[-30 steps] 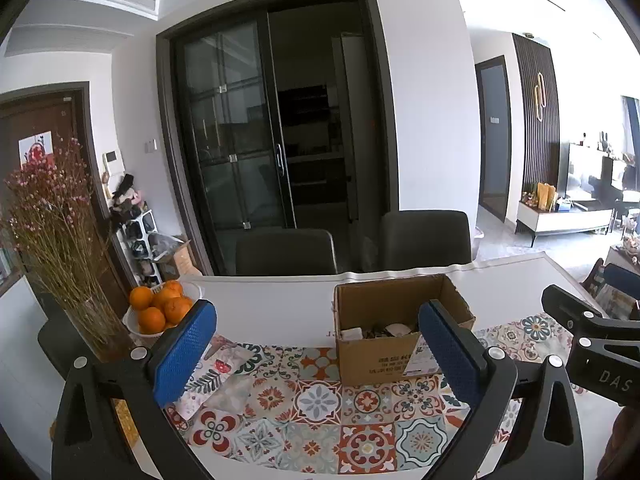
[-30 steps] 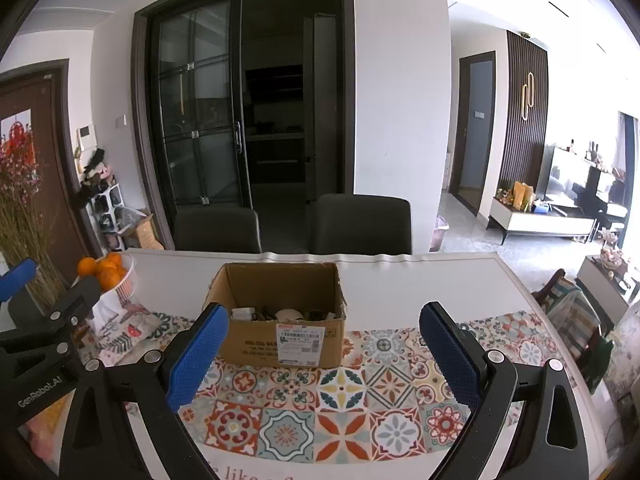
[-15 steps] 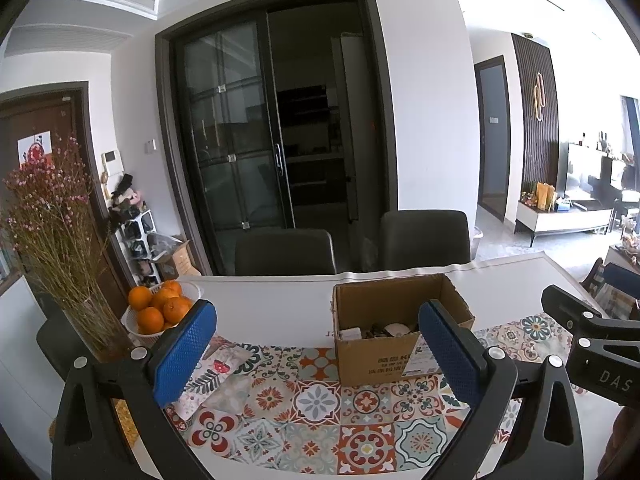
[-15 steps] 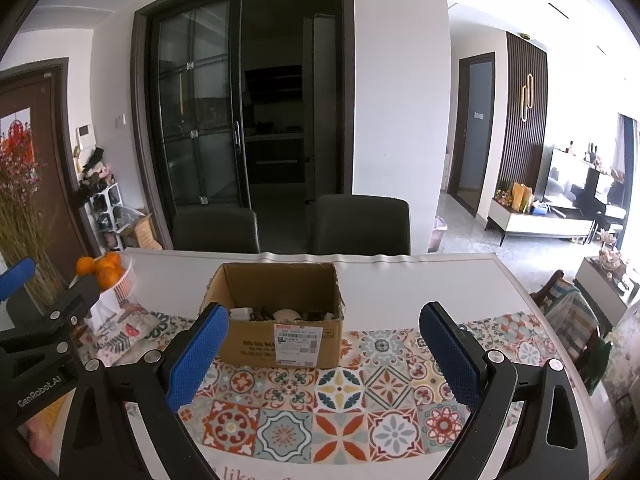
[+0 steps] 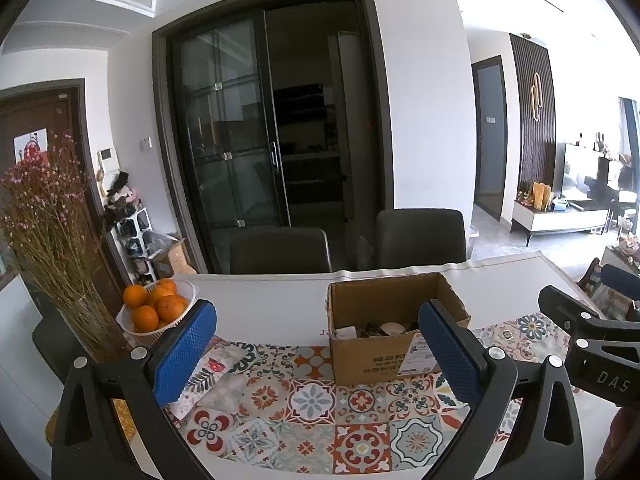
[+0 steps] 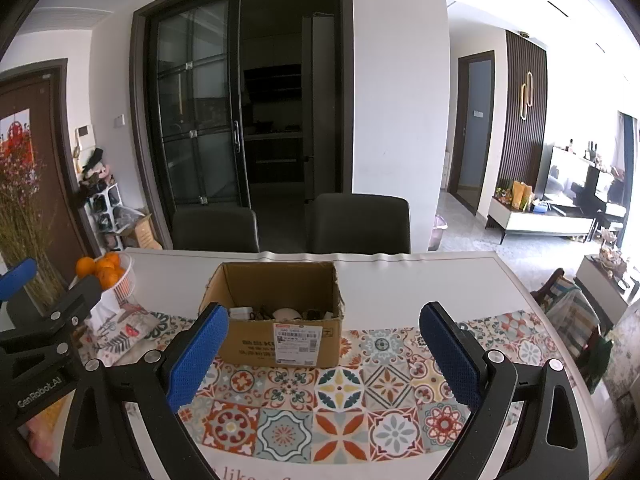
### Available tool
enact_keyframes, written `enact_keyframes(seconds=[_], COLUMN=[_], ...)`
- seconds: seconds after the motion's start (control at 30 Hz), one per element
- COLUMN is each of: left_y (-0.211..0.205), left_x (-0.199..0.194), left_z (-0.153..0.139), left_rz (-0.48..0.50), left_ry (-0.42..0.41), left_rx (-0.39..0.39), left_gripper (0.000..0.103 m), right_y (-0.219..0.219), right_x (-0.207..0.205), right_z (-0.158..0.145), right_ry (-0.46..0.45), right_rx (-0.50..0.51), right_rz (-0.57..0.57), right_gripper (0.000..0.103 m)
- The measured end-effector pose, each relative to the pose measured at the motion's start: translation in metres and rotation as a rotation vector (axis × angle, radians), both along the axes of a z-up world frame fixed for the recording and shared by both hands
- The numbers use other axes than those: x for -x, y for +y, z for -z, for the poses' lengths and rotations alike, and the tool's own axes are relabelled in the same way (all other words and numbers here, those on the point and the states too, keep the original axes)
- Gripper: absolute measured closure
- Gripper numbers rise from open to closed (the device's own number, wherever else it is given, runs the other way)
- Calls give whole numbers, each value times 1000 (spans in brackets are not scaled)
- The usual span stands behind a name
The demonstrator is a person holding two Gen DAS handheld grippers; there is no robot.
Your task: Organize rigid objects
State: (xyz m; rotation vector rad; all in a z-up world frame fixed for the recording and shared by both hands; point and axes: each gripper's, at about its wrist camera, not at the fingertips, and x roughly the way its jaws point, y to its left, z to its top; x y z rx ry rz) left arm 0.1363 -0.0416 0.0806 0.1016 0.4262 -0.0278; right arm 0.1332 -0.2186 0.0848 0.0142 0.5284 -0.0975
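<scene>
An open cardboard box [image 5: 376, 356] stands on the patterned tile mat [image 5: 312, 396] on the white table; it also shows in the right wrist view [image 6: 256, 344]. Several small objects lie inside it [image 6: 286, 314], mostly hidden by the box wall. My left gripper [image 5: 316, 350] is open and empty, held above the mat to the left of the box. My right gripper [image 6: 320, 350] is open and empty, in front of the box. Each gripper shows at the edge of the other's view.
A white basket of oranges [image 5: 154, 312] and a vase of dried flowers [image 5: 52, 240] stand at the table's left. A floral cloth [image 5: 212, 368] lies beside the basket. Two dark chairs [image 6: 216, 230] stand behind the table.
Both views have shifted only slightly; the box sits a little lower in the right wrist view. Both grippers stay open and empty.
</scene>
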Motion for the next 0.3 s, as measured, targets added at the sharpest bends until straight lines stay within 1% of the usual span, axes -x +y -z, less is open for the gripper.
enact_keyframes(seconds=[0.3], left_y=[0], left_x=[-1], left_z=[0], left_rz=[1], left_ry=[2], left_rx=[2], left_gripper=[0], right_y=[-2], right_x=[0], right_z=[0], right_ry=[1], right_rx=[-1], right_rz=[0], right_gripper=[6])
